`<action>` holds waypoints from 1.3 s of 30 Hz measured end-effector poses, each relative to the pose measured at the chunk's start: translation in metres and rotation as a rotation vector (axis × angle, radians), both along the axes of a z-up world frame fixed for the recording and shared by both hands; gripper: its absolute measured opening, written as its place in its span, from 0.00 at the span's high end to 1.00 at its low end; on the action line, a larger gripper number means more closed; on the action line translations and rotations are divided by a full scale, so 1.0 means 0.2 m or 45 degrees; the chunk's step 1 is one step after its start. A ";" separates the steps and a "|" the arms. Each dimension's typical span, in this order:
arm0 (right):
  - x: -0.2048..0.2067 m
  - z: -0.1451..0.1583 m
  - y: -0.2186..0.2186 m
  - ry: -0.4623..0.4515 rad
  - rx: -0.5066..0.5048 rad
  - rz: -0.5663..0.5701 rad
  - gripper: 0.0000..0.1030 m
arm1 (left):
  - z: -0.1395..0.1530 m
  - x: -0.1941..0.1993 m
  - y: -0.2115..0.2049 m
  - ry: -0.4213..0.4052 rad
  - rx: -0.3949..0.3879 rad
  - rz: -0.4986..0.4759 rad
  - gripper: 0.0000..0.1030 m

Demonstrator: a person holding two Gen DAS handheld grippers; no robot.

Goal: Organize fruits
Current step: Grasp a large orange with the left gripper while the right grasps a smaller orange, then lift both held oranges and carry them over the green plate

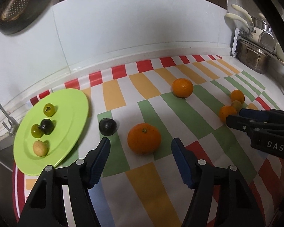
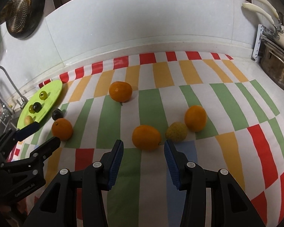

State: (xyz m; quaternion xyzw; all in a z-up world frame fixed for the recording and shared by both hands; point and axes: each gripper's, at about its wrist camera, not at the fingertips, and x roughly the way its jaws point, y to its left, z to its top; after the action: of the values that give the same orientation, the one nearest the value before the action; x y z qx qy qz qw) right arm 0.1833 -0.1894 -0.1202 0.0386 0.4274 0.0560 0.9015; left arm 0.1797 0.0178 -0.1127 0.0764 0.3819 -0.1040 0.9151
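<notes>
Both grippers hang over the striped cloth [image 1: 123, 170] on the counter, and neither holds anything. The left gripper [image 1: 141, 143] has its jaws spread wide, an orange [image 1: 144, 141] lying on the cloth between and just ahead of its blue fingertips [image 1: 104, 147]. The right gripper [image 2: 143, 146] is likewise wide, with another orange [image 2: 146, 137] sitting just ahead of its gap, near the cloth's front edge.

At the cloth's left edge rests a green plate [image 1: 73, 113], already carrying four small fruits: two olive-green ones, a dark one touching one of them, and a pale tan one. A dark round fruit [image 1: 107, 126] lies on the cloth just beside the plate's right rim, not yet on it. Further back, toward the middle of the cloth, sits a third orange [image 2: 120, 91]. Toward the right edge a fourth orange [image 2: 195, 118] lies near a yellowish fruit [image 2: 176, 131], which seems almost to touch the orange in front of the right gripper.

To my eye the sorting is partway done: small fruits gather on the plate, oranges remain scattered. The step in hand looks like a reach for an orange with each tool. Next, each gripper would need to move forward so its fingers flank the fruit's widest part, then close gently. Round fruit may roll off if nudged, and the right side risks bumping the yellowish neighbour.
</notes>
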 end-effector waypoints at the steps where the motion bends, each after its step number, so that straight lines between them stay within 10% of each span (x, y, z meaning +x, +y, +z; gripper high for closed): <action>1: 0.00 0.00 0.00 0.001 -0.002 -0.001 0.55 | 0.00 0.01 0.00 0.007 -0.007 -0.001 0.37; 17: 0.07 -0.04 0.04 -0.002 -0.027 0.018 0.56 | -0.07 0.11 0.00 0.101 -0.090 0.026 0.59; 39: 0.02 0.10 0.15 -0.108 -0.015 0.145 0.64 | 0.10 -0.02 0.07 -0.011 -0.127 0.058 0.60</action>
State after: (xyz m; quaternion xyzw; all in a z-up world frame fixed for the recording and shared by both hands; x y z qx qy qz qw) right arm 0.1873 -0.1584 -0.0999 0.0065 0.3906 0.1061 0.9144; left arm 0.1764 0.0325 -0.0927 0.0224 0.3741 -0.1018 0.9215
